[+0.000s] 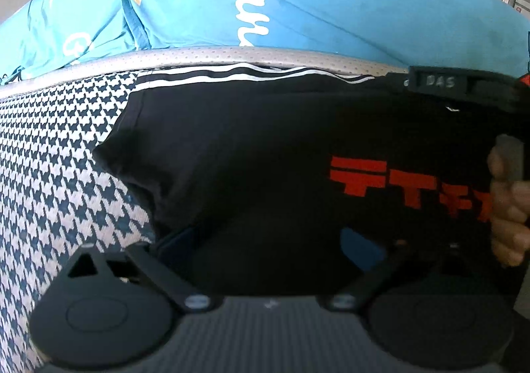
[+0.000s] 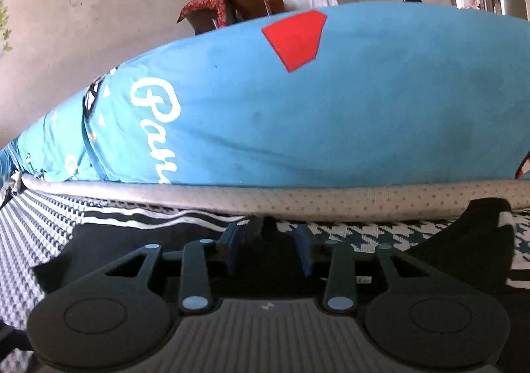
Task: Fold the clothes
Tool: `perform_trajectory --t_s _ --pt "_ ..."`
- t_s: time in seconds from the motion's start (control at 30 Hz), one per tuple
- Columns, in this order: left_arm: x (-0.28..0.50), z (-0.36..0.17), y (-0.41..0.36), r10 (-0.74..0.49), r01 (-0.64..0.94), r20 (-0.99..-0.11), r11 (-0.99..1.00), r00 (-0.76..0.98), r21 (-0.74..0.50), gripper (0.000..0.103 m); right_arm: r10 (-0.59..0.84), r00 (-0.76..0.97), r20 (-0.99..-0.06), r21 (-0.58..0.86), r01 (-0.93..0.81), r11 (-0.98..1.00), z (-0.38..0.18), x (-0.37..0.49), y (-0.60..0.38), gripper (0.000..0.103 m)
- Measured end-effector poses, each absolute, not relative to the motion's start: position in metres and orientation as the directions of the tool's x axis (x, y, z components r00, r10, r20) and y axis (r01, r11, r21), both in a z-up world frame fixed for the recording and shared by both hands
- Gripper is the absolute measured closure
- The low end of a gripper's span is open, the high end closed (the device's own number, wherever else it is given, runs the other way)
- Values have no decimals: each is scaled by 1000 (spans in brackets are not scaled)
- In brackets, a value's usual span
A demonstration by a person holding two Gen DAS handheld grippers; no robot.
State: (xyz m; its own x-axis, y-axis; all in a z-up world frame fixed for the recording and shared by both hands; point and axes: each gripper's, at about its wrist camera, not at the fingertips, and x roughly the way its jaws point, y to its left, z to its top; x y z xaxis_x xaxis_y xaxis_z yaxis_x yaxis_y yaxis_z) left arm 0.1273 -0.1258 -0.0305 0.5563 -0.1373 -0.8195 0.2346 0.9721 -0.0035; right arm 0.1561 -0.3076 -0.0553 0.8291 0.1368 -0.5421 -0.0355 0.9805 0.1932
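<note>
One black shirt [image 1: 232, 154], left tongs [image 1: 265, 240] state unclear, right tongs [image 2: 266, 243] parted over it.

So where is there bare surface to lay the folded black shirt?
Bare houndstooth fabric surface lies left of the black shirt with red print, up to the grey perforated piping. Another patch sits beyond the right gripper's fingers. Behind the piping, the blue printed cushion crowds everything.
</note>
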Motion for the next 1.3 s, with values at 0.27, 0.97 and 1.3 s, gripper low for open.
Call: perform_trajectory --t_s 0.27,0.97,1.3 --pt "125 -32 -129 -128 229 -809 973 573 7 1 122 828 -547 117 -68 991 -69 165 -290 63" --pt "125 -37 -142 -102 206 -782 978 615 35 0 253 902 -350 236 -177 956 -53 159 -284 47" --pt "127 -37 -143 -90 196 -788 980 609 40 0 106 867 -487 127 -50 991 -38 141 -290 47"
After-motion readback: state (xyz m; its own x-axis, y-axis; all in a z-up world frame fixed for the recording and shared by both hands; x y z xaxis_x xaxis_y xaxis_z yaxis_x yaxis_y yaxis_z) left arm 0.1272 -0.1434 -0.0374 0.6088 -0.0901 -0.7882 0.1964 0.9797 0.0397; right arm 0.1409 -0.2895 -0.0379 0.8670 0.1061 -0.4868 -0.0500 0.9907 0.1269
